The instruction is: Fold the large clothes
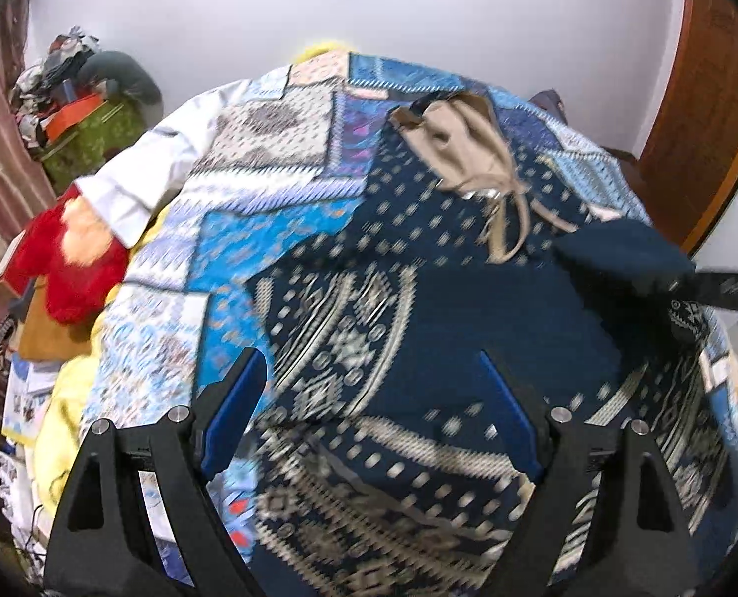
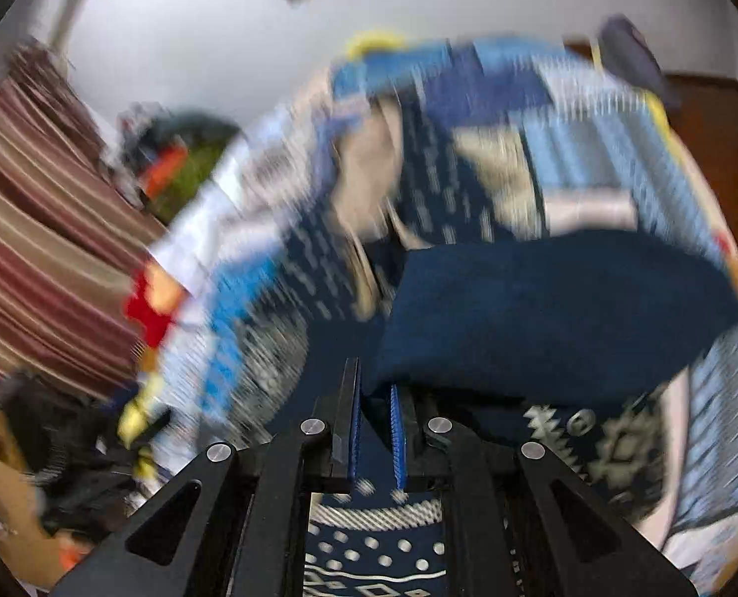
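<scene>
A large navy garment [image 1: 394,348] with cream dots and geometric bands lies spread on a blue patchwork bedcover [image 1: 249,229]. My left gripper [image 1: 374,388] is open above the garment, its blue-padded fingers wide apart and empty. My right gripper [image 2: 375,398] is shut on a fold of the navy garment [image 2: 543,308] and holds it lifted; that raised corner also shows at the right of the left wrist view [image 1: 622,248]. The right wrist view is heavily blurred.
A beige drawstring garment [image 1: 468,144] lies at the far side of the bed. A white shirt [image 1: 140,184] and red cloth [image 1: 65,268] lie at the left edge. A cluttered green table [image 1: 85,134], striped curtains [image 2: 36,229] and a wooden headboard [image 1: 697,114] surround the bed.
</scene>
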